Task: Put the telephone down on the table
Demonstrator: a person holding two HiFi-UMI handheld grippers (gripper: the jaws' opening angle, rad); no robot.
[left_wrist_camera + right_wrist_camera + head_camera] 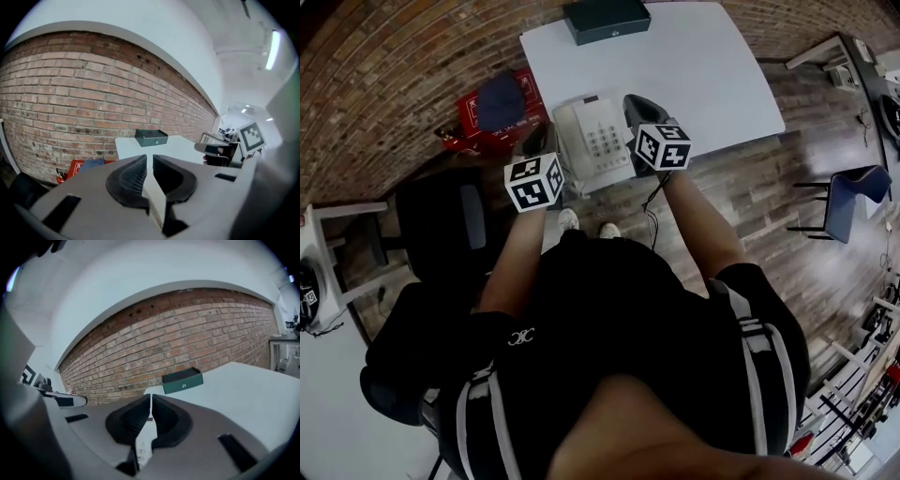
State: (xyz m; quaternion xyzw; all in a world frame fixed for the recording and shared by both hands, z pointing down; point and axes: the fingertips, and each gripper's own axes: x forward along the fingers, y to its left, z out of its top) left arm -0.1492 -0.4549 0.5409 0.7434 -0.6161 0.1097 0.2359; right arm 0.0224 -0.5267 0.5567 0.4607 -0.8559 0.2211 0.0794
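Looking down from the head, finds the telephone lying flat on the white worktop, keypad up, close to the 6 o'clock edge. Puts the left hand-held gripper just beside the set at 9 o'clock and the right hand-held gripper just beside it at 3 o'clock, neither one gripping it. Shows, in the left gripper view, both dark jaws drawn together at the tips with nothing held between them. Shows the same in the right gripper view: jaws closed and empty, a sliver of keypad visible below them. Has a dark green box at the 12 o'clock edge of the worktop, well apart from the telephone. Off the worktop at 9 o'clock, picks out a red bag on the floor by the brick wall, with a dark blue cap on top. Takes in a black chair at 8 o'clock and a blue chair at 3 o'clock.
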